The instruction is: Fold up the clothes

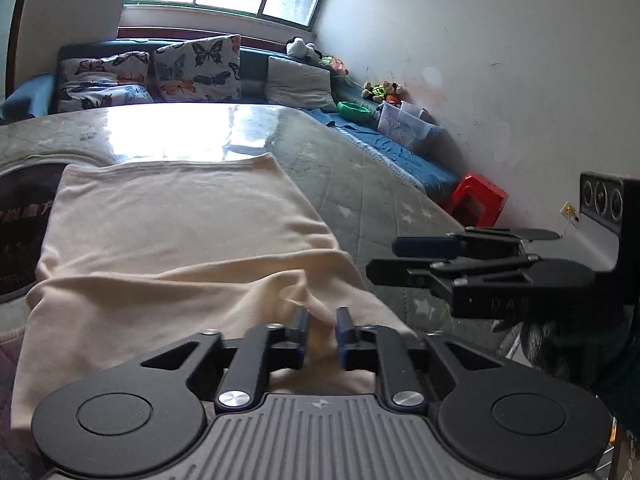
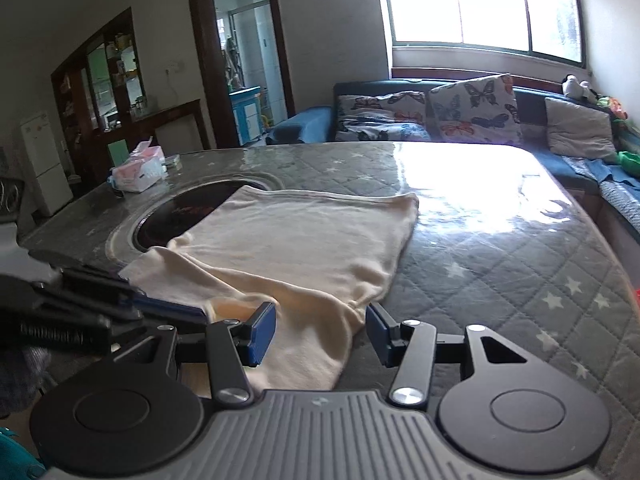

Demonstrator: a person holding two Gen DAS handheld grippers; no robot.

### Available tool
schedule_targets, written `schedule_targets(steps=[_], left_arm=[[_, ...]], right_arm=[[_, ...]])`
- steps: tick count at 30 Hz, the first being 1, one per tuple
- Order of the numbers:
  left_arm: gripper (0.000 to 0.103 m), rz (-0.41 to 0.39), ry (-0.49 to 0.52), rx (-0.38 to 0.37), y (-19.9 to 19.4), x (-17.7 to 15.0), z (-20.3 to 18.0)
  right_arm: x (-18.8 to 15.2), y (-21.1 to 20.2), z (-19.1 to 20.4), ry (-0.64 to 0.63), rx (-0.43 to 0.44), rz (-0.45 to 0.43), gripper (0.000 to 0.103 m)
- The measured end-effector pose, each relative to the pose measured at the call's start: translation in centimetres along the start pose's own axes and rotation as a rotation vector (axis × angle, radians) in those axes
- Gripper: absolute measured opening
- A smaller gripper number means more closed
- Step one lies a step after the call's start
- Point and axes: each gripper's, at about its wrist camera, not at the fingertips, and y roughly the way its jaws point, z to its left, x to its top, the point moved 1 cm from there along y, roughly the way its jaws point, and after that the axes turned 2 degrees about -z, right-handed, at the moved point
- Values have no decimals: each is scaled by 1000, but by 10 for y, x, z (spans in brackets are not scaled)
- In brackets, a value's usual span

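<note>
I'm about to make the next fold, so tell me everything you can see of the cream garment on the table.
The cream garment is plain, soft knit cloth, spread mostly flat on the quilted grey table cover. Its far hem lies straight; its left part overlaps a dark round inset. The near end is bunched and wrinkled. The left gripper is pinching a raised fold there. The right gripper is open, straddling the near right edge.

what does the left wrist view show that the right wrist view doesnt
Only the left wrist view shows the red stool by the wall, the clear storage bin on the blue bench, and the left gripper pinching a fold of cloth. Only the right wrist view shows the tissue pack, the white fridge, the doorway, and the right gripper open. Both show the cream garment on the quilted table and the butterfly pillows.
</note>
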Motion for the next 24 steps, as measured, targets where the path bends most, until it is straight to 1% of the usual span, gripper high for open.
schedule_targets(steps=[2, 4, 7, 9, 10, 12, 13, 16, 18, 19, 20, 21, 22, 23, 24], left_arm=[[28, -18, -8, 14, -10, 1, 11], [28, -38, -26, 51, -22, 5, 26], [29, -66, -67, 155, -36, 6, 53], [29, -75, -94, 241, -45, 3, 71], [31, -76, -110, 278, -48, 1, 79], [40, -78, -148, 329, -56, -5, 93], [40, -79, -161, 347, -60, -9, 98], [43, -63, -197, 360, -67, -19, 108], [44, -45, -216, 359, -69, -24, 113], [44, -39, -222, 354, -69, -27, 114], [44, -32, -229, 350, -69, -30, 115], [42, -32, -230, 346, -69, -31, 115], [41, -35, -229, 341, -68, -31, 114], [39, -34, -227, 333, -68, -31, 114], [20, -33, -226, 323, -69, -31, 114]], right_arm=[[1, 2, 1, 3, 10, 3, 50], [2, 9, 6, -2, 32, 17, 50], [4, 18, 13, -9, 65, 37, 49], [4, 25, 17, -10, 80, 48, 49], [3, 29, 18, -11, 81, 56, 49], [2, 37, 21, -12, 82, 72, 48], [1, 40, 20, -5, 81, 80, 48], [-1, 50, 19, 16, 81, 104, 41], [-3, 54, 20, 19, 83, 118, 34], [-4, 55, 20, 19, 82, 122, 32], [-4, 55, 21, 19, 82, 123, 28], [-4, 56, 21, 19, 82, 123, 19], [-3, 56, 22, 18, 81, 123, 15], [-3, 57, 23, 17, 80, 123, 12], [-2, 55, 24, 13, 78, 116, 7]])
